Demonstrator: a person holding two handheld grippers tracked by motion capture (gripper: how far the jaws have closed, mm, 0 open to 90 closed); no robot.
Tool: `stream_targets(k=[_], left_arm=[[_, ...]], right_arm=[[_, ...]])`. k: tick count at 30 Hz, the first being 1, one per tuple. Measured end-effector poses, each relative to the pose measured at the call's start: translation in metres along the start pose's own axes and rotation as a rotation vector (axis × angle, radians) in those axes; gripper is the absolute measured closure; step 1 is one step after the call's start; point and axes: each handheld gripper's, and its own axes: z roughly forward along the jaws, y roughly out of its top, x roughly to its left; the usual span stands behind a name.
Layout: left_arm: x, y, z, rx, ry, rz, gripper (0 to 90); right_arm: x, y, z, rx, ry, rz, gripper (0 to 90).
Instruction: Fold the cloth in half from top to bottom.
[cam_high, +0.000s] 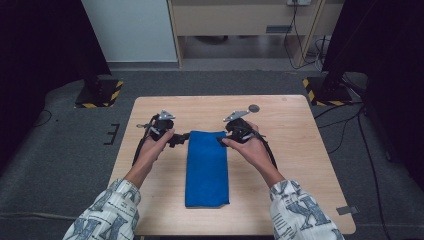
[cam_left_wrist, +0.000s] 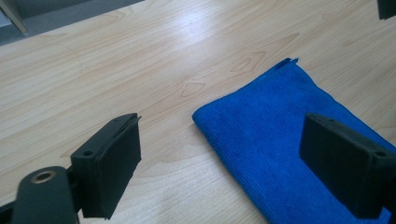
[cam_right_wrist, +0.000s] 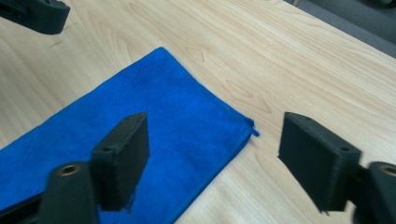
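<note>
A blue cloth (cam_high: 207, 167), folded into a long strip, lies flat on the wooden table (cam_high: 290, 130), running from the middle towards the near edge. My left gripper (cam_high: 182, 139) is held low at the cloth's far left corner, jaws wide open. In the left gripper view the cloth (cam_left_wrist: 280, 121) lies under the right jaw, and the left gripper (cam_left_wrist: 219, 158) holds nothing. My right gripper (cam_high: 222, 140) sits at the far right corner. In the right gripper view its open jaws straddle that corner of the cloth (cam_right_wrist: 154, 126), and the right gripper (cam_right_wrist: 219, 158) presses on nothing.
A small grey disc (cam_high: 254, 107) lies on the table near its far edge. Two stands with yellow-and-black bases (cam_high: 97, 92) (cam_high: 327, 90) flank the table on the carpet. Cables (cam_high: 350, 125) trail over the floor at the right.
</note>
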Motion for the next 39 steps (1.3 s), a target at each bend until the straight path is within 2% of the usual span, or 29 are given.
stream_targets(k=[5, 11, 14, 20, 22, 25, 26, 30, 33, 39], left_arm=[[0.004, -0.001, 0.010, 0.016, -0.008, 0.005, 14.4], [0.008, -0.005, 0.021, 0.026, -0.029, -0.017, 17.6], [0.008, -0.007, 0.026, 0.037, -0.037, -0.020, 19.2], [0.008, -0.007, 0.028, 0.018, -0.043, -0.018, 23.5], [0.010, -0.007, 0.029, 0.022, -0.048, -0.027, 27.6], [0.011, -0.008, 0.031, 0.031, -0.038, -0.008, 33.9], [0.013, -0.009, 0.033, 0.032, -0.048, -0.019, 36.2], [0.015, -0.012, 0.039, 0.042, -0.046, -0.029, 40.7], [0.015, -0.013, 0.046, 0.037, -0.052, -0.041, 42.9], [0.014, -0.015, 0.056, 0.026, -0.056, -0.054, 43.6]], right_arm=[[-0.005, 0.006, 0.013, 0.021, 0.003, -0.002, 33.1], [-0.010, 0.010, 0.026, 0.043, 0.019, 0.001, 37.9], [-0.013, 0.010, 0.035, 0.063, 0.030, 0.006, 44.7], [-0.017, 0.006, 0.043, 0.073, 0.034, 0.014, 55.4], [-0.018, 0.005, 0.044, 0.078, 0.037, 0.014, 59.2], [-0.020, 0.004, 0.045, 0.073, 0.049, 0.036, 64.8], [-0.021, 0.003, 0.046, 0.069, 0.053, 0.045, 66.7], [-0.025, 0.002, 0.050, 0.053, 0.054, 0.066, 68.6], [-0.029, -0.001, 0.057, 0.067, 0.032, 0.080, 68.1], [-0.037, -0.007, 0.068, 0.085, 0.032, 0.120, 66.2]])
